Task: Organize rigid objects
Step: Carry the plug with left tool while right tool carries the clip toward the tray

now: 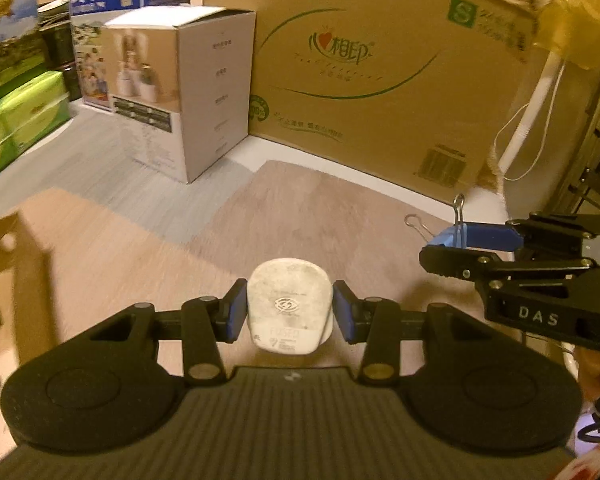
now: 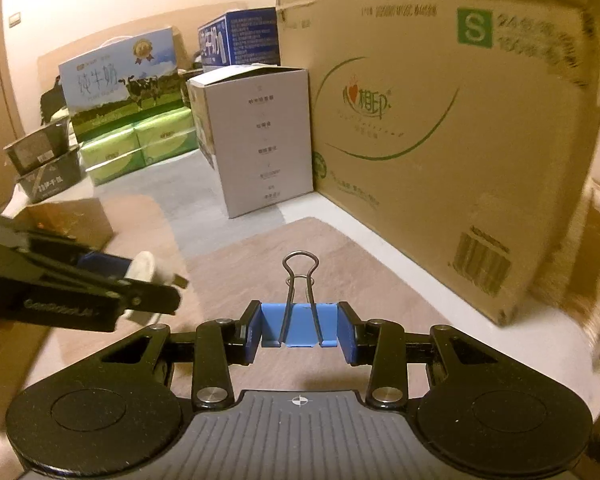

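White plug (image 1: 290, 306) marked "FUSED", cardboard box (image 1: 380, 80) with green "S".

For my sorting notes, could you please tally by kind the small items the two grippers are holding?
White plug, in the left gripper: 1
Blue binder clip, in the right gripper: 1
Total: 2

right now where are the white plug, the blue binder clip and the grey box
white plug (image 1: 289, 305), left wrist view, flat printed face
blue binder clip (image 2: 299, 325), right wrist view, blue body
grey box (image 2: 274, 136), right wrist view, lettered side
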Motion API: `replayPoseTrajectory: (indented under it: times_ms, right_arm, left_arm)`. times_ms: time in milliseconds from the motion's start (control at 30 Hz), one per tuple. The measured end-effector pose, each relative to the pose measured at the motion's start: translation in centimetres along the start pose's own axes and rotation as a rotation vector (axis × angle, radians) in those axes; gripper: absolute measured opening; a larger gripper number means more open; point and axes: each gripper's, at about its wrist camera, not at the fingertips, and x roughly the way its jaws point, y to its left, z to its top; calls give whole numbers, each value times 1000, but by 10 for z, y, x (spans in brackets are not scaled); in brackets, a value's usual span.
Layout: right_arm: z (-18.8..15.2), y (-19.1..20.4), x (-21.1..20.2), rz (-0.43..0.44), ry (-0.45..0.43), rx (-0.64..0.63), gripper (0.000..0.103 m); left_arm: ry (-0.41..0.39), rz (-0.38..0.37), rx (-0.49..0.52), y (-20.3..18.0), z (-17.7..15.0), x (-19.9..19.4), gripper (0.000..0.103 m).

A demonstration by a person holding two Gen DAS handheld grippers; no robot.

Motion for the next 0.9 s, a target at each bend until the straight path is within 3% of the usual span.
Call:
replayPoseTrajectory:
  times_ms: [500,900]
  right_arm:
    - [-38,86,-103,-24,12,35,39]
    - [-69,151,-136,10,19,10,39]
  left_arm:
    - [-70,37,-27,-11,-73,-128,41]
    - [-82,72,-54,-5,-136,-191,41]
